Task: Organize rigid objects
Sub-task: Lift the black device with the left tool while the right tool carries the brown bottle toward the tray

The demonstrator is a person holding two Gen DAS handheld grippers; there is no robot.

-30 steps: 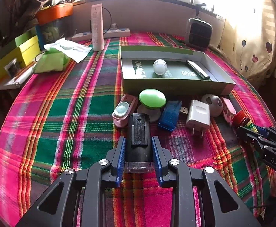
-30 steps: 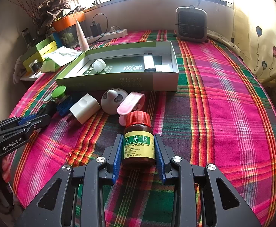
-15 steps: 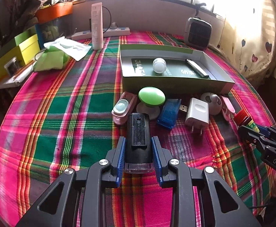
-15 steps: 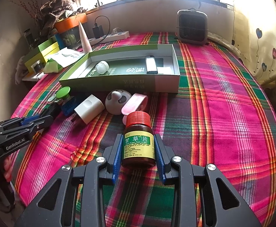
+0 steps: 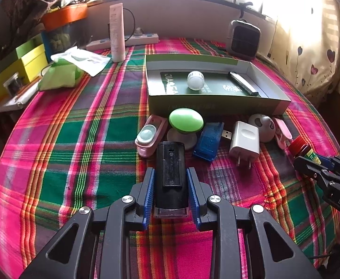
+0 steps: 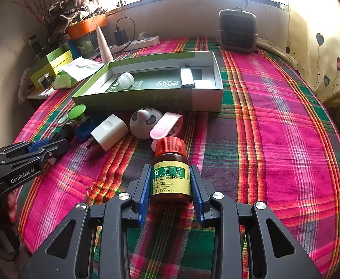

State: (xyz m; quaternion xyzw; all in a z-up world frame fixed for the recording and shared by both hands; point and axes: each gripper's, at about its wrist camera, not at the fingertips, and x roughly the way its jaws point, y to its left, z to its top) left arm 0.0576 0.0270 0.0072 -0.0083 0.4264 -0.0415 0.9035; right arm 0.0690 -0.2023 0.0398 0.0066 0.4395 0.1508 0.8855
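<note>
The plaid cloth (image 5: pixel 81 139) fills the frame, pink, green and purple, draped over the desk. Upper centre of the left view sits the open green box (image 5: pixel 216 100), shallow, with a white round ball (image 5: pixel 195 80) near its middle and a slim silver-and-black bar (image 5: pixel 242 82) lying diagonally toward its right wall; the right view shows the same box (image 6: pixel 146 100) in its upper middle.

Behind the box, upper right, a small grey heater (image 5: pixel 245 38) stands by the wall. Upper left holds a tall white tube (image 5: pixel 116 32) standing upright, a power strip (image 5: pixel 132 41) behind it, and a green pouch (image 5: pixel 60 78) with white paper on top.

Just in front of the box runs a row of small items: a pink oval case (image 5: pixel 150 136), a green mushroom-shaped lamp (image 5: pixel 185 121), a blue USB stick (image 5: pixel 209 140), a white charger plug (image 5: pixel 244 143), a white round gadget (image 5: pixel 261 126) and a pink clip (image 5: pixel 282 132), all close together, several touching.

Bottom centre of the left view, the left gripper (image 5: pixel 171 194) has its fingers clenched on a black cylindrical device (image 5: pixel 170 174), lying lengthwise between the blue pads, its far end just beside the lamp's base.

Bottom centre of the right view, the right gripper (image 6: pixel 171 190) grasps a brown medicine bottle (image 6: pixel 171 179), red cap pointing away toward the pink clip, yellow-green label facing up.
</note>
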